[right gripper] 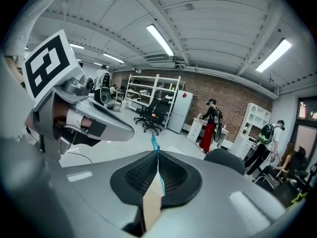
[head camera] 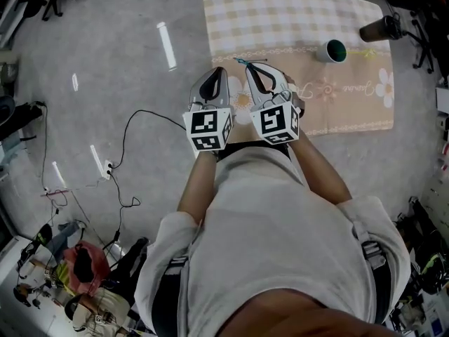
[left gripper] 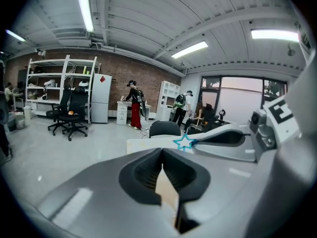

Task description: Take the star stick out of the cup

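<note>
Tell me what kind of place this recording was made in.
Probably an indoor lab or workshop-style office. White shelving racks and black office chairs stand against a brick wall, and loose cables trail across the grey floor.

Under me lies a grey polished floor (head camera: 91, 69) with black cables (head camera: 125, 135) trailing across it. Ahead I see a brick wall (left gripper: 119, 73), white shelving (left gripper: 49, 78), black office chairs (left gripper: 69, 115), a wide window (left gripper: 237, 95) and ceiling strip lights (left gripper: 85, 9)
</note>
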A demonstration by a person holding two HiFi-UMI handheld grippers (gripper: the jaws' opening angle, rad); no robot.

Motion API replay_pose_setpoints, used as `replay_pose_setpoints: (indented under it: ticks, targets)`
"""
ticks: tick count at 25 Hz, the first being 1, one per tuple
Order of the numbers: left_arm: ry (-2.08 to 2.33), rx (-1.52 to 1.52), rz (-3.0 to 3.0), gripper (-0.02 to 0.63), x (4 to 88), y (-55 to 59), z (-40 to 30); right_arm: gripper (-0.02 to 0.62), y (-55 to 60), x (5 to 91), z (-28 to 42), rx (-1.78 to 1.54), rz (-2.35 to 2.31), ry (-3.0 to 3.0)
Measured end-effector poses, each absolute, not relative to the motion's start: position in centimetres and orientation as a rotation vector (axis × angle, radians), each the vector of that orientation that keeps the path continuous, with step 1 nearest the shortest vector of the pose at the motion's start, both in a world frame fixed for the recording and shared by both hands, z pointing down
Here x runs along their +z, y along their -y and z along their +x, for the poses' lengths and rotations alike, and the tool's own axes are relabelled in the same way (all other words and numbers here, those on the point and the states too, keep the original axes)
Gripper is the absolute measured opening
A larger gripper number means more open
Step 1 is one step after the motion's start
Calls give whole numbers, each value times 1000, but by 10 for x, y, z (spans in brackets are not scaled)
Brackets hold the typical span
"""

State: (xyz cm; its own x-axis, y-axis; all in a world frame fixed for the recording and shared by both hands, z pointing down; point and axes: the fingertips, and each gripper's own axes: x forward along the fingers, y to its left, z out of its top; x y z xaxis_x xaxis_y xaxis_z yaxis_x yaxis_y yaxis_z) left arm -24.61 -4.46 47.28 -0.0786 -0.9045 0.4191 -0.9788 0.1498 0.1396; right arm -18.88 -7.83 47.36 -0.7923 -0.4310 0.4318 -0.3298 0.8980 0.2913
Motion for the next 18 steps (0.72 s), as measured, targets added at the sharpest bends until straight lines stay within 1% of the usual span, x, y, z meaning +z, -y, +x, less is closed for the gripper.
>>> replay_pose_setpoints:
  ticks: [5, 9, 18]
  targets:
    - [2009, 268, 1756, 3, 493, 31, -274, -2, 68, 490, -219, -256, 528, 2550]
    - [1950, 296, 1725, 3, 521, 22, -294, -2, 62, 520, -237, -207, 521, 2498]
    - [1871, 311, 1721, 3, 549, 16, -318, -2, 67, 563, -231, 80, 629, 2436]
